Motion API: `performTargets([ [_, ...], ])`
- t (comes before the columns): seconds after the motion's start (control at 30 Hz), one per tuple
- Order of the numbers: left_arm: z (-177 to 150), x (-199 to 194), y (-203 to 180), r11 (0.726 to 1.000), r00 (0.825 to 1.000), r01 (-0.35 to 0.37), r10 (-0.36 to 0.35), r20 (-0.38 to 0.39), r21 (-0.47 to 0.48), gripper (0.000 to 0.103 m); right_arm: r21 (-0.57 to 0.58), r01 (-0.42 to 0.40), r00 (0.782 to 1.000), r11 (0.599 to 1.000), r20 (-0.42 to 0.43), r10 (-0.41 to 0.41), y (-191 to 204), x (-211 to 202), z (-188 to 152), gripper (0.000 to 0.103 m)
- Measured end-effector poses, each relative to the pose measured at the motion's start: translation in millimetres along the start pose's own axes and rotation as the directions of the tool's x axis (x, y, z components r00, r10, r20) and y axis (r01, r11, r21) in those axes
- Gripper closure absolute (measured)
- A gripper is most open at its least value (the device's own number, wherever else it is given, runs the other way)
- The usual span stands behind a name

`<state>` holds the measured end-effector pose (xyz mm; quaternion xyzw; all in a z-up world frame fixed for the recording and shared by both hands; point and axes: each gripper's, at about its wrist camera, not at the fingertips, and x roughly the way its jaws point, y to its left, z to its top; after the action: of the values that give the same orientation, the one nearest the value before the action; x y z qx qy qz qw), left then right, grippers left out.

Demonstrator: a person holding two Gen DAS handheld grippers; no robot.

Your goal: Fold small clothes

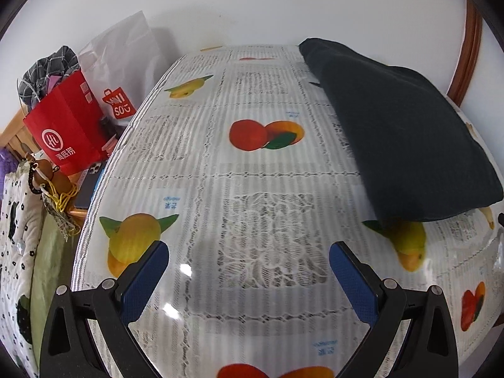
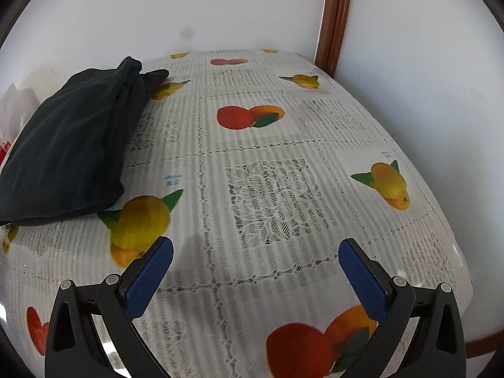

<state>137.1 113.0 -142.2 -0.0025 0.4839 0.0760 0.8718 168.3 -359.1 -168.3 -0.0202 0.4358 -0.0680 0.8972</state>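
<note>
Nearest my lenses are my own blue pads: my left gripper (image 1: 249, 271) and my right gripper (image 2: 255, 267) both stand spread wide with nothing between the jaws, each hanging over the table (image 1: 252, 173) and its glossy fruit-print lace cover.

The dark garment (image 1: 403, 132) is the only cloth in reach. From my left wrist it lies at about two o'clock, running back toward the wall; from my right wrist it sits at about ten o'clock (image 2: 69, 145). It rests flat on the cover, well apart from both sets of fingers.

I judge it soft, limp and light, a knit that will sag and drape once lifted rather than hold shape. The cover under it looks slick, so the bundle may slide if I drag instead of lift. The near hem corner seems the best place to pinch, a single layer if I can separate one.

My right wrist view shows the garment already lying doubled, with layered edges along its side and a tail toward the wall; the left hides that. Only my left view shows the red paper bag (image 1: 67, 126), white plastic bag (image 1: 126, 60) and clutter off the table at nine to ten o'clock.
</note>
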Motion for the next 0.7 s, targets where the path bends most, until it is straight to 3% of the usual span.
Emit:
performTargets([
  [0.4,4.6,27.2,25.6,0.999,0.999,0.03,-0.029,0.014,-0.041,0.0,0.004,-0.04,0.999,0.999,-0.003,0.04,-2.8,25.0,14.5,0.0],
  [0.7,7.1,8.5,15.9,0.998,0.999,0.051,-0.05,0.019,-0.031,0.0,0.023,-0.048,0.999,0.999,-0.011,0.048,6.9,7.2,10.9,0.0],
])
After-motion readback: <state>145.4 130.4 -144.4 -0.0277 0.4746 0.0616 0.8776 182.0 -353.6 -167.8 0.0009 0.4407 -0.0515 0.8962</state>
